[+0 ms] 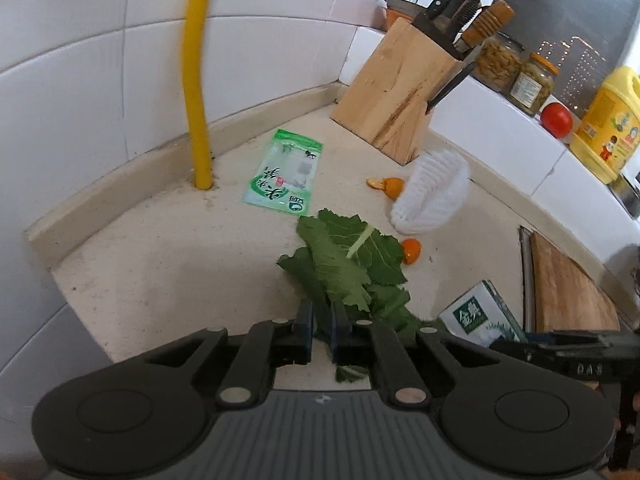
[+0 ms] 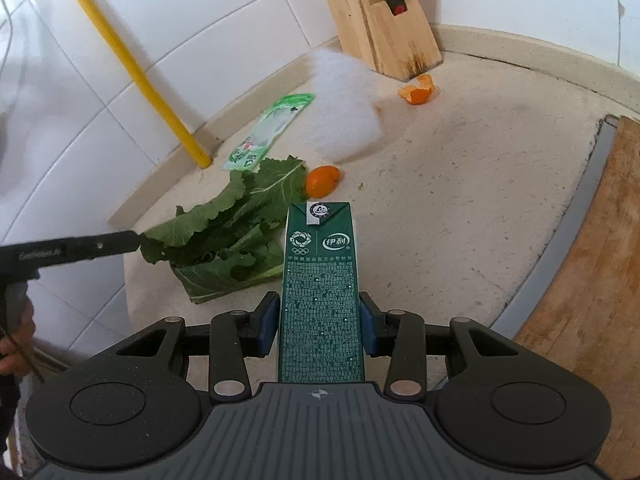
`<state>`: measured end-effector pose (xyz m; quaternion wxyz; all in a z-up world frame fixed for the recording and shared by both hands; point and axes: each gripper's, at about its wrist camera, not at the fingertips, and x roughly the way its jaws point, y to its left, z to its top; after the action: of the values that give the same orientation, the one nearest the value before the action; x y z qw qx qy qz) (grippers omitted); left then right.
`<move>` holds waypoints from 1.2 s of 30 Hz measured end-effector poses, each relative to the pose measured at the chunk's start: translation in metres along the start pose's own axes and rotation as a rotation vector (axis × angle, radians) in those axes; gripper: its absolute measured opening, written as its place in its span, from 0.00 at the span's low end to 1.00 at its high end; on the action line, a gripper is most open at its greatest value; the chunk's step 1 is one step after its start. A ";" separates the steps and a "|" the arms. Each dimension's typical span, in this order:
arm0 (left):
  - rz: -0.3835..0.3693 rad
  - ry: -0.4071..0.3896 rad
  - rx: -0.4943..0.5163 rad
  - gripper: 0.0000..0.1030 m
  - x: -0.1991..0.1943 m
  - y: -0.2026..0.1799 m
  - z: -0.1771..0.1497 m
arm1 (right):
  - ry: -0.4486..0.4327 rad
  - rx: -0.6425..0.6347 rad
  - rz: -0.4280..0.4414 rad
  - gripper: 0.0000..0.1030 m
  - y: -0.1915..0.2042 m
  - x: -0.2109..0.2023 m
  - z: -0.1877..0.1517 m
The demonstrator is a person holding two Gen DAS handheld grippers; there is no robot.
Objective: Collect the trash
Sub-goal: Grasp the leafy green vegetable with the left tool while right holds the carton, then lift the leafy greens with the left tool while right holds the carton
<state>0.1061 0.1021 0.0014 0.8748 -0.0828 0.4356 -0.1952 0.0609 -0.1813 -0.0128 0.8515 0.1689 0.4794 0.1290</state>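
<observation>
- The left gripper has its fingers nearly closed, pinching the green leaves that lie on the counter.
- The right gripper has its fingers clamped on a green milk carton, just right of the leaves.
- An orange peel, a white foam net and a green wrapper lie beyond the leaves, before the knife block.

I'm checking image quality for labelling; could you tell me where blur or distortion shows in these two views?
Left wrist view: the white foam net is smeared and the tile lines bow; right wrist view: the net is a soft white blur, while the print on the green carton stays sharp.
</observation>
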 end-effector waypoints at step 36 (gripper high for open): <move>0.094 0.199 0.435 0.44 0.137 -0.061 0.049 | 0.011 -0.008 0.001 0.55 -0.002 0.017 -0.001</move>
<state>0.2036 -0.0116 -0.0496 0.8329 0.1476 0.4707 -0.2509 0.0687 -0.1770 -0.0271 0.8495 0.1648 0.4834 0.1320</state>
